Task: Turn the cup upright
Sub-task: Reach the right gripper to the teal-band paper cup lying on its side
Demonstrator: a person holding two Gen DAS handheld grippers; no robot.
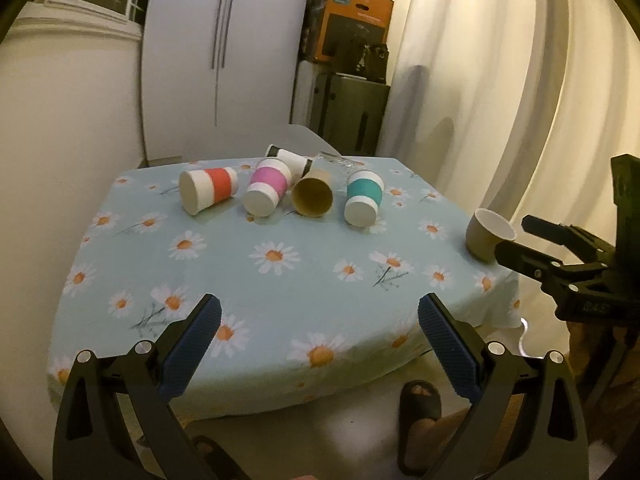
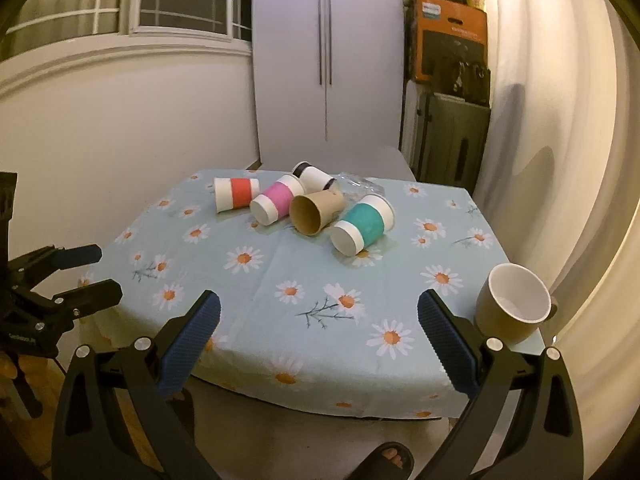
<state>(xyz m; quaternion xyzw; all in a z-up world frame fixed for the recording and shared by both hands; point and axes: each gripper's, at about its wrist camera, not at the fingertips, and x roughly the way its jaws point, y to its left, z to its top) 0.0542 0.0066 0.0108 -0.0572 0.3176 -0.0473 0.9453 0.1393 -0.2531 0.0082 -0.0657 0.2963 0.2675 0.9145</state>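
Note:
Several paper cups lie on their sides at the far middle of the table: a red-banded cup (image 1: 208, 190) (image 2: 236, 194), a pink-banded cup (image 1: 268, 187) (image 2: 277, 199), a plain brown cup (image 1: 312, 199) (image 2: 316, 209), a teal-banded cup (image 1: 363, 198) (image 2: 363, 225) and a black-banded cup (image 1: 291, 159) (image 2: 313, 175) behind them. A brown mug (image 1: 489, 234) (image 2: 514, 309) stands upright at the table's right edge. My left gripper (image 1: 320, 322) is open and empty over the near edge. My right gripper (image 2: 319, 316) is open and empty, left of the mug.
The table (image 1: 280, 292) (image 2: 280, 264) has a light blue daisy cloth. A clear glass (image 1: 335, 159) (image 2: 360, 186) lies behind the cups. A white cupboard, stacked boxes and a curtain stand behind the table. A sandalled foot (image 1: 420, 400) is below the near edge.

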